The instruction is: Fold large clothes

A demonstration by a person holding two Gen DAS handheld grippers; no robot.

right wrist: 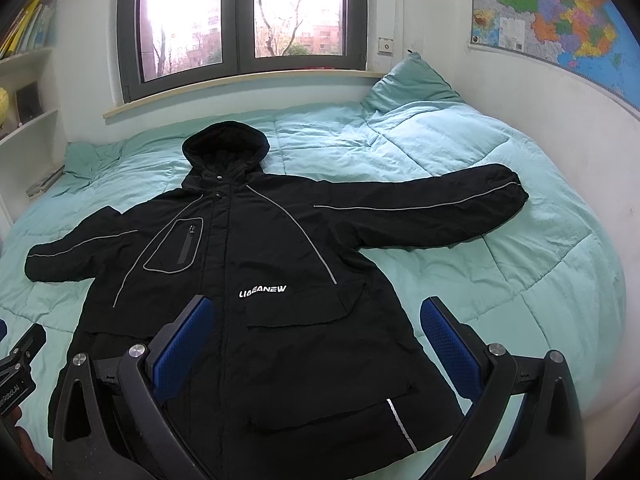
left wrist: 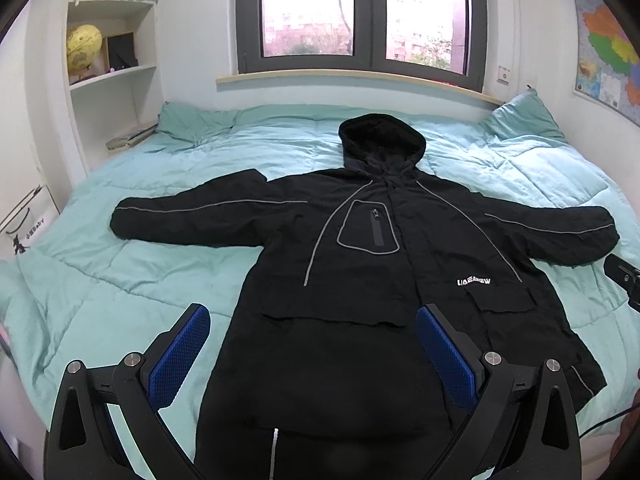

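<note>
The black hooded coat (left wrist: 360, 272) lies face up and spread flat on the teal quilt (left wrist: 120, 264), hood toward the window, both sleeves stretched out sideways. Nothing is folded yet.

The sleeve on the left (left wrist: 188, 216) lies well ahead of the left gripper (left wrist: 312, 356) and off to the left of its fingers, its cuff resting on the quilt. That gripper hangs over the coat's lower front with its fingers spread wide and nothing between them; the left blue pad (left wrist: 180, 360) is over bare quilt just beside the coat's edge, the other over the cloth.

The chest pocket (right wrist: 176, 248) and the white lettering (right wrist: 262, 292) sit just ahead of the right gripper (right wrist: 316, 356), which hangs over the lower right half of the coat. Its fingers are also wide apart and empty. The sleeve on the right (right wrist: 420, 216) runs ahead and to the right of them, ending in a gathered cuff (right wrist: 516, 192).

The coat looks padded and bulky: soft, likely fairly heavy for clothing, and its smooth shell may slip. A thin pinch would probably slide off, so the cuffs, the shoulder seams or the hem corners seem the best places to take hold. The thick sleeves will likely spring back unless pressed down.
</note>
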